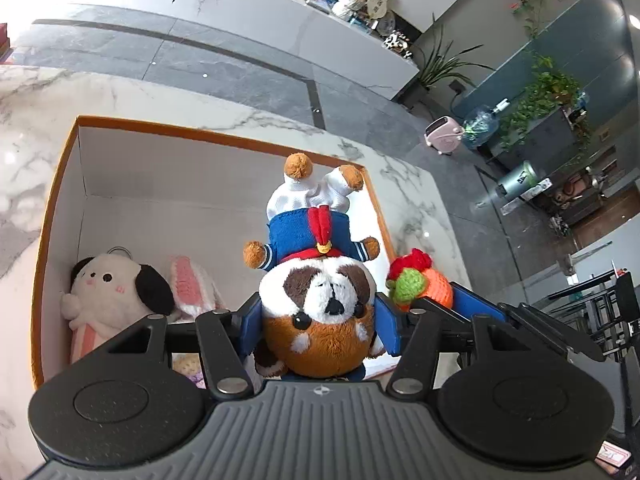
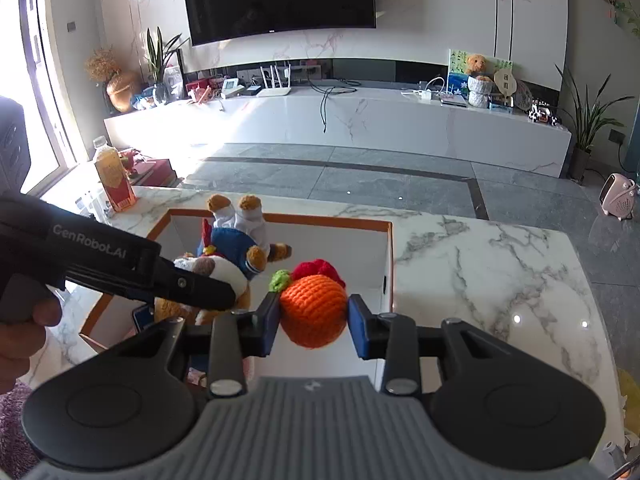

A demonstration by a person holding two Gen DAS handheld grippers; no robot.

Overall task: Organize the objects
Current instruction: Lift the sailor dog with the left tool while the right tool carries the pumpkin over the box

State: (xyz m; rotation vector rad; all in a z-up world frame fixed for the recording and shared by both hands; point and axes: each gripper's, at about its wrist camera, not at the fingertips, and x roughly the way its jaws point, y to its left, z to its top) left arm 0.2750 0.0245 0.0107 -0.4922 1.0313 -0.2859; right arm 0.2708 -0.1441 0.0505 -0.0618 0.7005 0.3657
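The box (image 1: 60, 184) is open at the top, and much bare floor is seen in its far half, so free room is given there. The near left corner is taken by a white plush (image 1: 116, 284) and a pink-eared plush (image 1: 192, 284). Above the right part, the way is blocked by the dog plush (image 1: 320, 300) and the crochet toy (image 2: 314, 310), each clamped in a gripper, just beside each other.

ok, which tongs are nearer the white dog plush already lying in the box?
Left. The left tongs, shut on the sailor dog plush, hang over the box just right of the white dog plush. The right tongs, gripping the crocheted orange, sit farther right.
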